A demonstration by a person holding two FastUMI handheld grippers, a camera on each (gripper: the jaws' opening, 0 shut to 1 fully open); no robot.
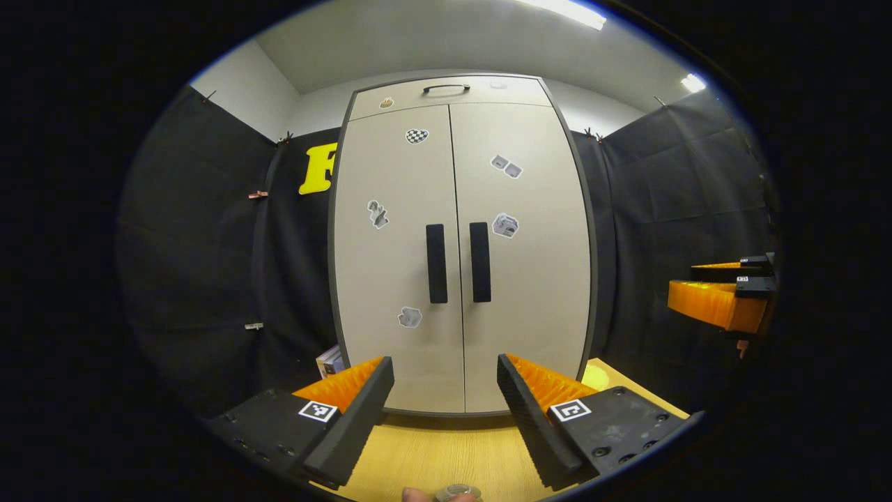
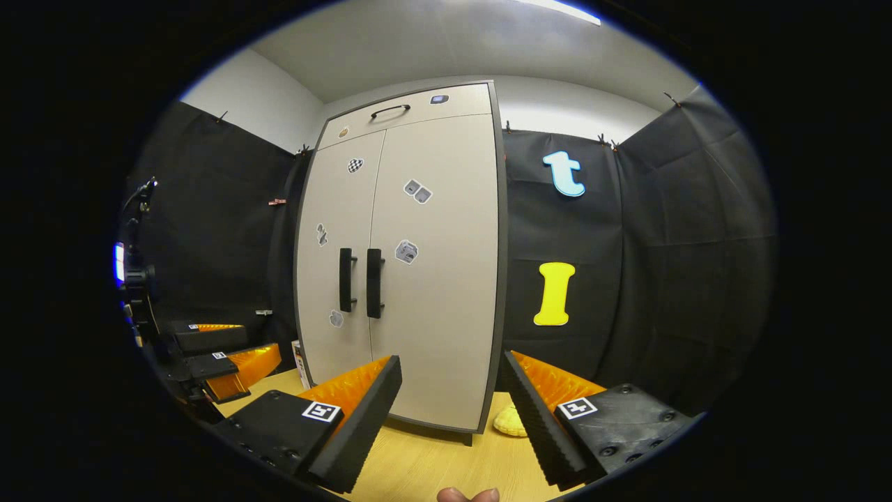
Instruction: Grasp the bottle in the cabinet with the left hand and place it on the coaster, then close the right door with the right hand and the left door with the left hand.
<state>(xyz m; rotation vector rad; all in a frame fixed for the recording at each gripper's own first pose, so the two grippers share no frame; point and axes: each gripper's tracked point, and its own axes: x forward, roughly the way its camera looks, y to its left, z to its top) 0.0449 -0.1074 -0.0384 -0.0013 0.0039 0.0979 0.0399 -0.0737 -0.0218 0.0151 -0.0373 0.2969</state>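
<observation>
We see the cabinet standing upright at the centre of the left gripper view, its long axis vertical, with the left door and the right door both shut and their two dark handles running vertically side by side at mid-height. The left gripper sits at the bottom of that frame, level and pointing straight at the door seam, released with a wide gap between its fingers and grasping nothing. The right gripper is likewise spread apart and empty at the bottom of the right gripper view, aimed at the cabinet's right edge. The yellow coaster lies flat on the wooden desk just beside the cabinet's lower right corner.
</observation>
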